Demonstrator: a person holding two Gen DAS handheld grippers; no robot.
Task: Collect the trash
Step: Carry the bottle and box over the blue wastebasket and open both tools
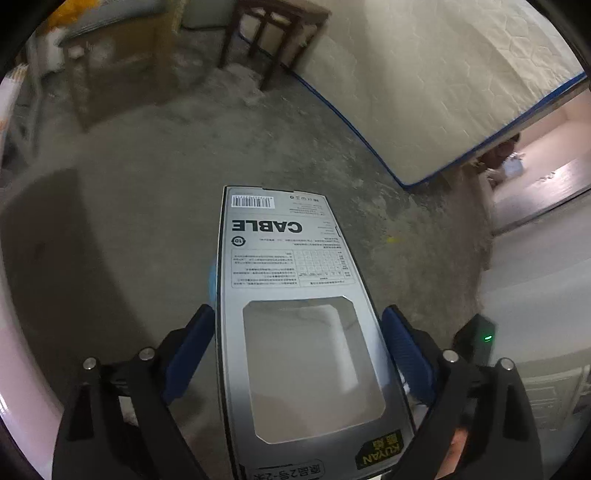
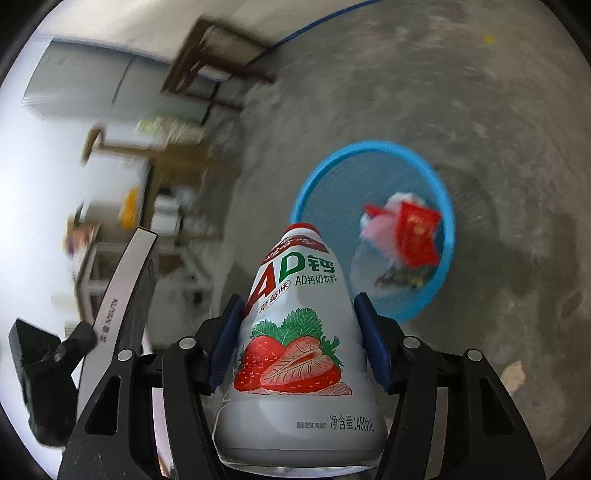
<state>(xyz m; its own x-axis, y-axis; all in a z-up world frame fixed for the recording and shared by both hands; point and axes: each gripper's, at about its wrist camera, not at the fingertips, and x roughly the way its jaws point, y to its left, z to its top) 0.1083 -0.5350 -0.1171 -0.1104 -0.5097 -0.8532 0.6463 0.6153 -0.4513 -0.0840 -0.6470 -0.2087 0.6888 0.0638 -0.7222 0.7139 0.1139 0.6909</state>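
Both our hands are loaded. Nearest the lens in the right wrist view, our right gripper (image 2: 297, 345) has its blue-padded jaws pinching a white AD calcium milk bottle (image 2: 295, 354), strawberry label up, red cap pointing away from us. At near left in that view we see our left gripper (image 2: 55, 354) from the side, carrying the flat cable box (image 2: 123, 288) edge-on.

The left wrist view shows that box face-on: the silver carton (image 1: 291, 295), marked CABLE, with a cut-out window, sits between blue pads drawn in against its long edges, so we read those jaws as pinching it too.

Farther out on the right, the blue mesh basket (image 2: 373, 229) rests on the bare concrete floor (image 1: 147, 206), already holding a red wrapper (image 2: 419, 238) and pale crumpled scraps. Beyond stand a dark wooden stool (image 1: 273, 33) and a pale mattress (image 1: 443, 81) on its edge.

We judge the bottle next for the basket, though it is not over the rim yet. The background is smeared with motion; released on the move or short of the rim, the bottle could clip the rim, tip the light basket or roll off. The box, held only by its thin edges, could twist free, and the two loads are close enough to knock together.
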